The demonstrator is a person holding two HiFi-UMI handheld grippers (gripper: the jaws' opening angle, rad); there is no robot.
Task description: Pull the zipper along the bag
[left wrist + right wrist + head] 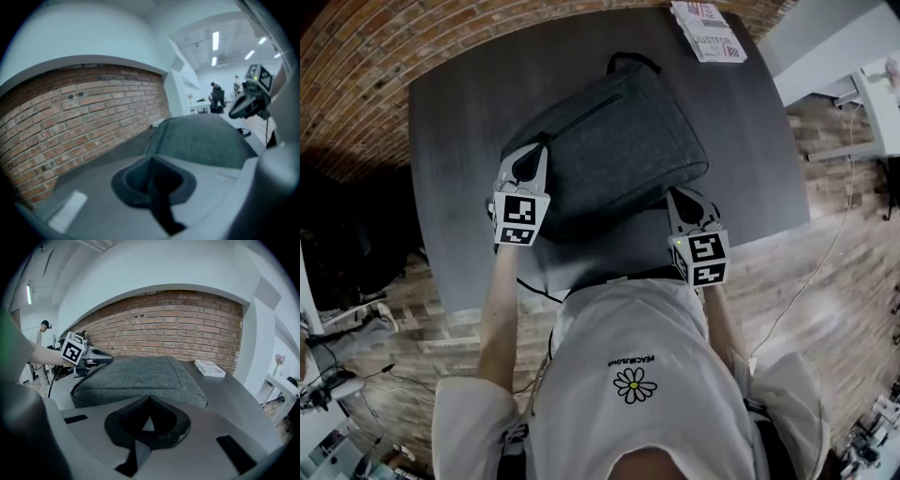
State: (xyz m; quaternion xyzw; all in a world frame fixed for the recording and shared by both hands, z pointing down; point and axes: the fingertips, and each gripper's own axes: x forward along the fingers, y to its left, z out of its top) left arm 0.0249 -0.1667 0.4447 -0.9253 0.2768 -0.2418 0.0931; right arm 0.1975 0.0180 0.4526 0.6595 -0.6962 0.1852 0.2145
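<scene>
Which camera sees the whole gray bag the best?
The head view. It looks down on the whole bag lying on the table, with its handle at the far end. The left gripper view sees the bag low, from one side. The right gripper view sees its top and near edge, but no handle.

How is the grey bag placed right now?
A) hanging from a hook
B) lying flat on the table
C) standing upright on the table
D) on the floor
B: the bag lies flat on the dark table, with its handle at the far end.
</scene>
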